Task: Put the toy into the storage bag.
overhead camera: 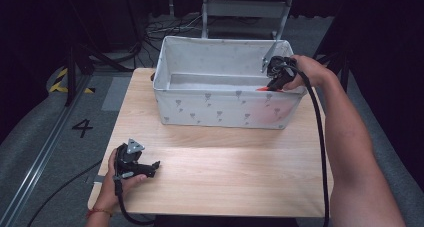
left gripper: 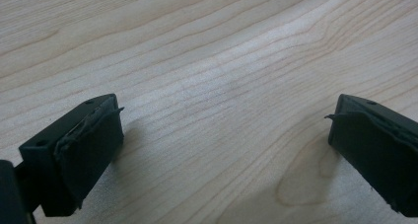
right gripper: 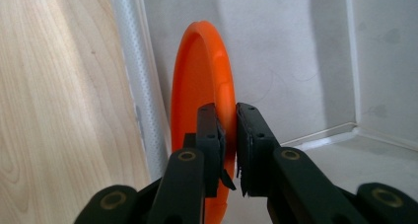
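An orange plate (right gripper: 199,81) hangs on edge just inside the white fabric bin (overhead camera: 220,109), close to its front wall. My right gripper (right gripper: 230,135) is shut on the plate's rim. In the high view the right gripper (overhead camera: 276,79) sits over the bin's front right corner, with a sliver of the orange plate (overhead camera: 265,89) below it. My left gripper (overhead camera: 150,168) rests low over the wooden table (overhead camera: 225,172) near its front left corner. In the left gripper view its jaws stand wide apart, the left gripper (left gripper: 224,135) open with bare wood between them.
The bin stands at the table's far side and its grey floor (right gripper: 374,160) looks bare. A grey chair (overhead camera: 245,12) and cables (overhead camera: 165,29) lie beyond the table. A floor rail (overhead camera: 40,157) runs along the left.
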`<state>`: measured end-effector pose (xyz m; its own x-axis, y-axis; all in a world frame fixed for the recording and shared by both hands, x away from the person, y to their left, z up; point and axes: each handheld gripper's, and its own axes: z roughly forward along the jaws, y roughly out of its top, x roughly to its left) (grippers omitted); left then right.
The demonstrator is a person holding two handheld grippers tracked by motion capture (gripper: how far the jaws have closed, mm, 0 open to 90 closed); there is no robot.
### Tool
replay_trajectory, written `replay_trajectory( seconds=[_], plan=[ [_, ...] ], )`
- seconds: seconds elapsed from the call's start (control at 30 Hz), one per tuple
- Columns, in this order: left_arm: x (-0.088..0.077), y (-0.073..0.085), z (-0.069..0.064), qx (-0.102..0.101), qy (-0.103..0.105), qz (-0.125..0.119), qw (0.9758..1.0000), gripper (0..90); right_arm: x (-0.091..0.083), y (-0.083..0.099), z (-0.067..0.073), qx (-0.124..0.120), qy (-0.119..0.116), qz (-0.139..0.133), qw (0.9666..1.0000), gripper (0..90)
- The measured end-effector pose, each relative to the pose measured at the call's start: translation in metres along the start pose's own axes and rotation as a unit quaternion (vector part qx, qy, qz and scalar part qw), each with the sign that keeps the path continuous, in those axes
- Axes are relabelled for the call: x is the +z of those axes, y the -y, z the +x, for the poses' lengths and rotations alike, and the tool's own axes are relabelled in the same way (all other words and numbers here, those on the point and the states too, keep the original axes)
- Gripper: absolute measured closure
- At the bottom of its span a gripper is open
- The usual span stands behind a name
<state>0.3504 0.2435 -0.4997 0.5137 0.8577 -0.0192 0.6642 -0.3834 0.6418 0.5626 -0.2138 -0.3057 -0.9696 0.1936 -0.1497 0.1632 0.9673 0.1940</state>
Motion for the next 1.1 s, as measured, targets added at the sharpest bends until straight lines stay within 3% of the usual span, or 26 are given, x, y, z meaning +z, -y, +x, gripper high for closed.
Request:
replay_trajectory(
  seconds=[0.13,0.4,0.47,0.6,0.67,0.7,0.83,0.87,0.9,1.1],
  plan=[
    [0.0,0.0,0.0,0.0,0.0,0.0,1.0,0.6,0.002,0.0,0.002,0.003,0.006,0.005,1.0,80.5],
    [0.0,0.0,0.0,0.0,0.0,0.0,1.0,0.6,-0.008,0.007,0.004,0.021,0.025,-0.047,0.9983,76.0],
    [0.0,0.0,0.0,0.0,0.0,0.0,1.0,0.6,-0.01,0.009,0.006,0.033,0.024,-0.071,0.9967,74.4],
    [0.0,0.001,-0.001,-0.002,-0.001,-0.004,1.0,0.8,-0.016,0.014,0.011,0.059,0.046,-0.106,0.9916,65.6],
    [0.0,0.001,-0.001,-0.002,-0.001,-0.004,1.0,0.9,-0.019,0.016,0.014,0.074,0.059,-0.128,0.9872,60.4],
    [0.0,0.001,-0.001,-0.003,-0.001,-0.004,1.0,0.9,-0.022,0.018,0.016,0.09,0.062,-0.145,0.9834,53.7],
    [0.0,0.001,-0.001,-0.002,-0.001,-0.004,1.0,0.8,-0.027,0.023,0.024,0.119,0.098,-0.172,0.973,38.0],
    [0.0,0.001,-0.001,-0.002,-0.001,-0.004,1.0,0.8,-0.029,0.025,0.027,0.122,0.106,-0.184,0.9695,33.3],
    [0.0,0.001,-0.001,-0.002,-0.001,-0.004,1.0,0.9,-0.031,0.027,0.029,0.136,0.122,-0.192,0.9641,28.3],
    [0.0,0.001,-0.001,-0.002,-0.001,-0.004,1.0,0.9,-0.04,0.043,0.037,0.185,0.158,-0.218,0.9452,22.9]
  ],
)
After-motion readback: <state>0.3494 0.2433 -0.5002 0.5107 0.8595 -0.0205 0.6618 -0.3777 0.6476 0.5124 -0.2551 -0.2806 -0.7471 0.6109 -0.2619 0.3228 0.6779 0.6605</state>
